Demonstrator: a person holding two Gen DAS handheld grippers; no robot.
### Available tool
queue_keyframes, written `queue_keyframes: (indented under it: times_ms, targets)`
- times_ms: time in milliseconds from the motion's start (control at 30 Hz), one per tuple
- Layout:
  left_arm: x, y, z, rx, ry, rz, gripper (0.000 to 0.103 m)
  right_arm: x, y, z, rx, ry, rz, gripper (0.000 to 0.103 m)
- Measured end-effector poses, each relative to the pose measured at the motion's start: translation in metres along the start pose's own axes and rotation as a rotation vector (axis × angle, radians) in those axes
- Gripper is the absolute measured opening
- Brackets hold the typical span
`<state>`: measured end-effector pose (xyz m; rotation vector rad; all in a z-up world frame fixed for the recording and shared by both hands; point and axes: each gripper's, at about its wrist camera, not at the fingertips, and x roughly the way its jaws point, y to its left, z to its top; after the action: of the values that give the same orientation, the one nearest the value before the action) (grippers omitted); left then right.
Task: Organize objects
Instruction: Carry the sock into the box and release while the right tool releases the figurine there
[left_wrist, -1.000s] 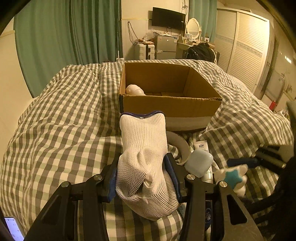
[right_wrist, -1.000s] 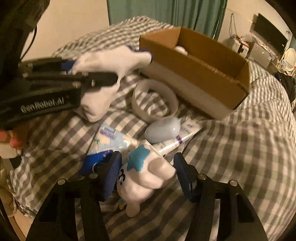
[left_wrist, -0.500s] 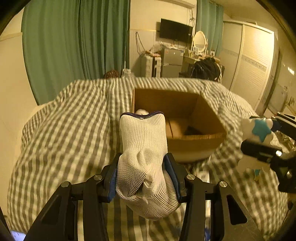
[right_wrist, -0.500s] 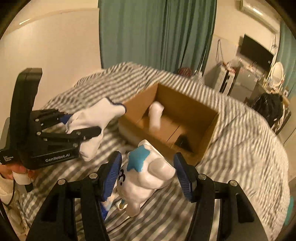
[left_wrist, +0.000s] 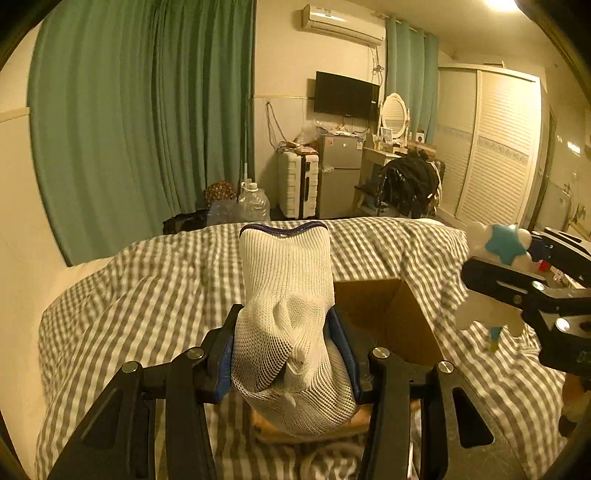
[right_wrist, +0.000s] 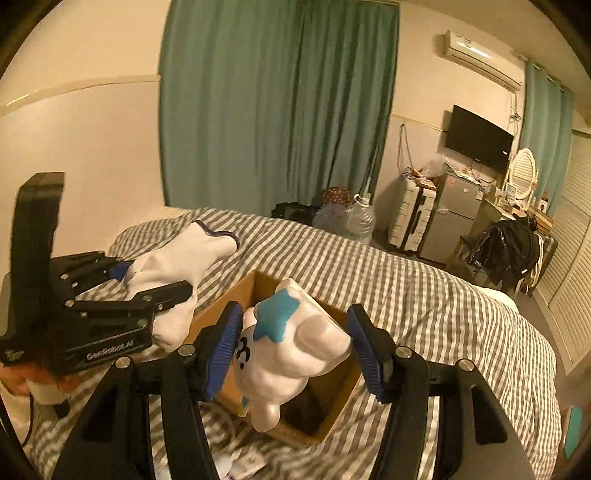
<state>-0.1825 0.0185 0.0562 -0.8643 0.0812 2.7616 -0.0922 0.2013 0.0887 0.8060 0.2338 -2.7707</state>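
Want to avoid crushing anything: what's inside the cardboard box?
In the box only a dark patch shows at the bottom; the toy and sock cover the rest.

Left gripper (left_wrist: 288, 354): black linkage arms, silver screws, blue pads, white "GenRobot.AI" lettering.
Right gripper (right_wrist: 295, 347): black frame, ribbed blue pads, silver screws.

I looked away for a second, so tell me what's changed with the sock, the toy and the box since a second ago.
Both grippers rose from the bed clutter and now hang over the cardboard box. The left gripper kept its hold on the white sock, and the right gripper kept the white toy with the blue star. Nothing was released. The box stayed on the checked bedspread.
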Motion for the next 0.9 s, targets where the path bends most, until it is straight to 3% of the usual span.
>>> queue_keyframes:
  times_ms: [200,300,500,700,800,900]
  targets:
    - [0.058,-0.013,0.016,0.023,0.058,-0.021,0.047,0.039,-0.030,0.023,0.053,0.019,-0.013,0.058]
    - [0.088,-0.019,0.006,0.019,0.106,-0.020,0.047,0.079,-0.043,0.025,0.062,0.088,0.004,0.058]
    - [0.125,-0.023,-0.018,0.059,0.176,0.003,0.047,0.139,-0.058,-0.005,0.057,0.221,0.023,0.058]
    - [0.136,-0.026,-0.033,0.096,0.199,-0.008,0.048,0.155,-0.062,-0.031,0.123,0.273,0.066,0.059]
    - [0.130,-0.030,-0.039,0.119,0.186,0.022,0.056,0.150,-0.061,-0.032,0.119,0.249,0.063,0.066]
    - [0.116,-0.028,-0.043,0.099,0.158,0.036,0.081,0.135,-0.060,-0.031,0.141,0.207,0.053,0.070]
